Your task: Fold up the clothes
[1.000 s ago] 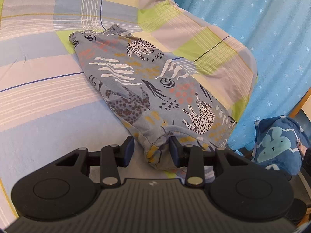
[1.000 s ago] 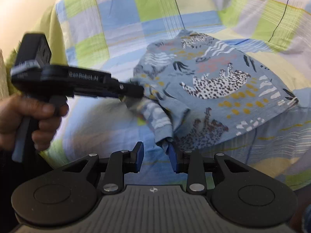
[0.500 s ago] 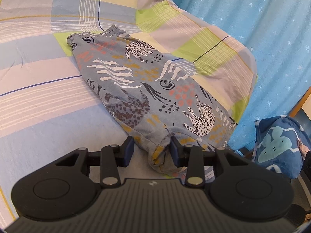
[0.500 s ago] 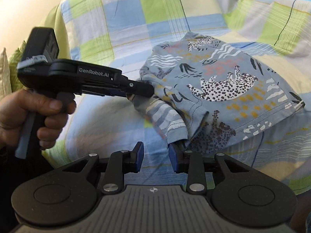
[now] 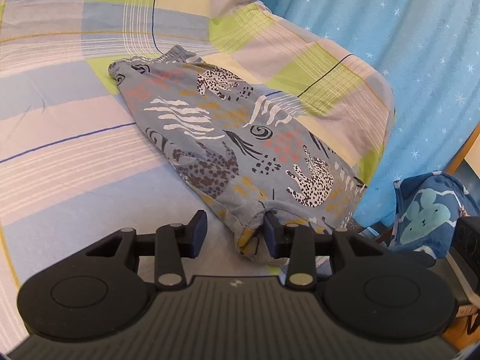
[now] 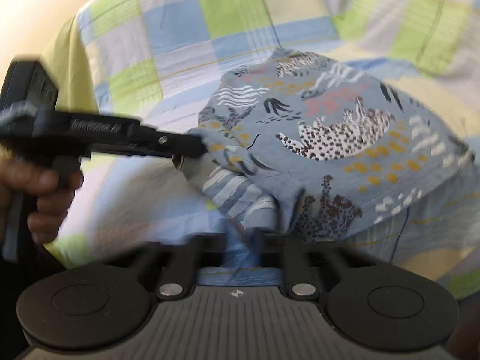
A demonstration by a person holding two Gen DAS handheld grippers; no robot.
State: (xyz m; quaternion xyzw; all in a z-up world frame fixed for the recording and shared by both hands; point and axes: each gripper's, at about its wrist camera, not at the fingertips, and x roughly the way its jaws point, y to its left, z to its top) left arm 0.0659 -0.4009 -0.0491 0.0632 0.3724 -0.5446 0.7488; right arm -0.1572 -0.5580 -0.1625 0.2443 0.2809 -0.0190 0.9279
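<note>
Nearest in the left wrist view, the left gripper (image 5: 235,234) has its fingers (image 5: 198,234) spread wide, the right-hand one touching the bunched hem of the patterned shorts (image 5: 237,138). Those shorts lie along the bed (image 5: 60,162) near its right edge, waistband at the far end. A blue bag (image 5: 426,216) sits beyond that edge, on the right. In the blurred right wrist view, the right gripper (image 6: 243,246) meets the shorts' near corner; whether it grips, I cannot tell. Farther left, a hand (image 6: 42,192) holds the other gripper at the cloth.
</note>
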